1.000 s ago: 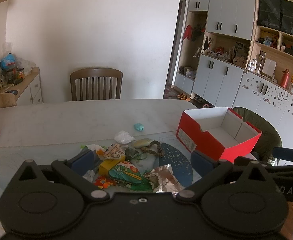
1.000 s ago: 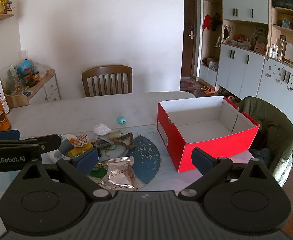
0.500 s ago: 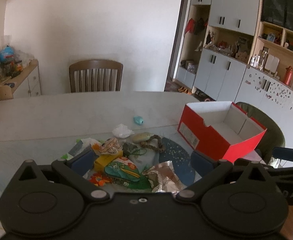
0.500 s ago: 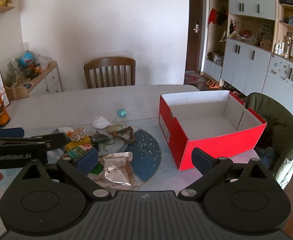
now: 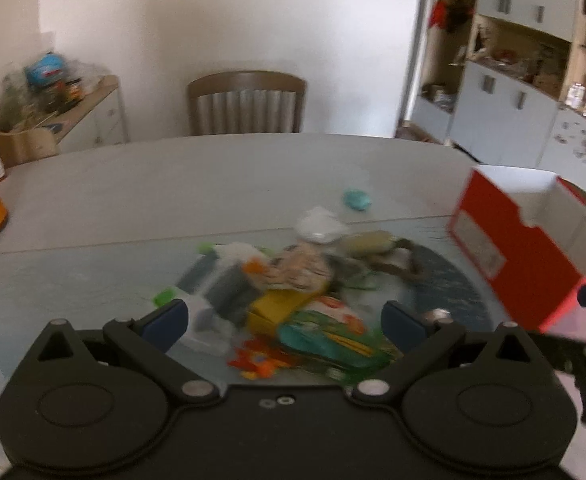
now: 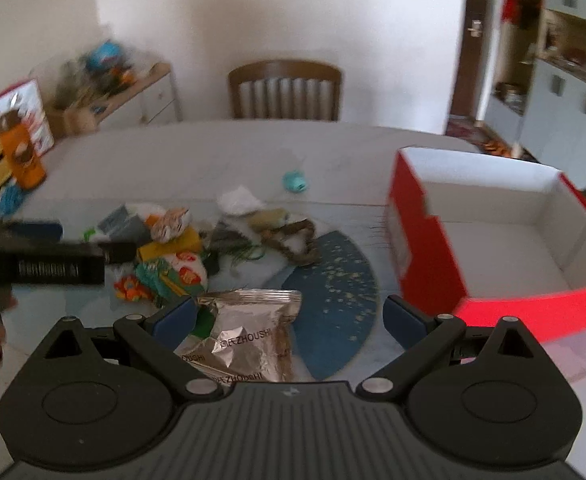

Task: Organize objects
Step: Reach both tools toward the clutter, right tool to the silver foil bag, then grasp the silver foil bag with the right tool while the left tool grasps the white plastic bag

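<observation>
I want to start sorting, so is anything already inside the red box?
No, the red box shows only its bare white floor and walls in the right wrist view.

Two wrist views over our table point(image 5: 133, 184)

We look forward and down along both grippers, close above the clutter; both views share the pile point(image 5: 293, 280), box point(image 6: 493, 240) and chair point(image 5: 247, 100).

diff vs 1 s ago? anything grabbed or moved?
Both grippers, left and right, have closed in on the clutter pile, jaws open and empty. Nothing grabbed. Silver packet, pile and empty red box lie where they were.
</observation>
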`<control>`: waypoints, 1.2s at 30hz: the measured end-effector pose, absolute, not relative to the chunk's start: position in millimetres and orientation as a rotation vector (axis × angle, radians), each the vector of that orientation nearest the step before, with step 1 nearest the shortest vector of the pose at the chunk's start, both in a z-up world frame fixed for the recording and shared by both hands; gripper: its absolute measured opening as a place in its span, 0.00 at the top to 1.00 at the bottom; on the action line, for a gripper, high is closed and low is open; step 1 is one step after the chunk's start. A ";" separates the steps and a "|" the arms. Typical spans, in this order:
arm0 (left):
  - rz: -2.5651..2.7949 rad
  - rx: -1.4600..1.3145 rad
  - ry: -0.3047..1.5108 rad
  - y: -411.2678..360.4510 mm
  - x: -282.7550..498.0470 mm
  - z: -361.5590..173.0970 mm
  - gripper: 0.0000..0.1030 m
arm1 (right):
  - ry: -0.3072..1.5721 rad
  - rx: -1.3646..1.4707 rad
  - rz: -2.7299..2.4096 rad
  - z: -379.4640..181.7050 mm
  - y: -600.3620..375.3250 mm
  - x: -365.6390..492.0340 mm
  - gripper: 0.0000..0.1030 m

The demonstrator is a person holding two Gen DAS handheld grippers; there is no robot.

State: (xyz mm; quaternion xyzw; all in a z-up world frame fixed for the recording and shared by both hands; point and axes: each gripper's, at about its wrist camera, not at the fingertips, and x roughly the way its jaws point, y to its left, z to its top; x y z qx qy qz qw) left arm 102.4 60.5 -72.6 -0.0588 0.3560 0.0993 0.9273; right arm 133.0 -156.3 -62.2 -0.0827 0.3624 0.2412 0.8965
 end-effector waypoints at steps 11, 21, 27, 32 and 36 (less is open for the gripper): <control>0.311 -0.075 0.764 107.7 147.5 -97.1 0.01 | 0.862 -0.290 0.666 -108.0 -125.3 166.0 0.03; 0.300 -0.037 0.846 124.2 164.3 -121.9 0.16 | 0.969 -0.266 0.732 -135.4 -117.9 188.8 0.03; 0.255 -0.058 0.864 127.1 165.7 -128.3 0.37 | 1.006 -0.246 0.760 -139.5 -112.1 190.3 0.10; 0.236 -0.108 0.871 131.3 163.5 -130.4 0.65 | 1.017 -0.246 0.739 -139.3 -108.3 188.2 0.21; 0.218 -0.123 0.853 132.1 159.1 -126.5 0.74 | 1.002 -0.256 0.733 -135.8 -107.5 182.8 0.40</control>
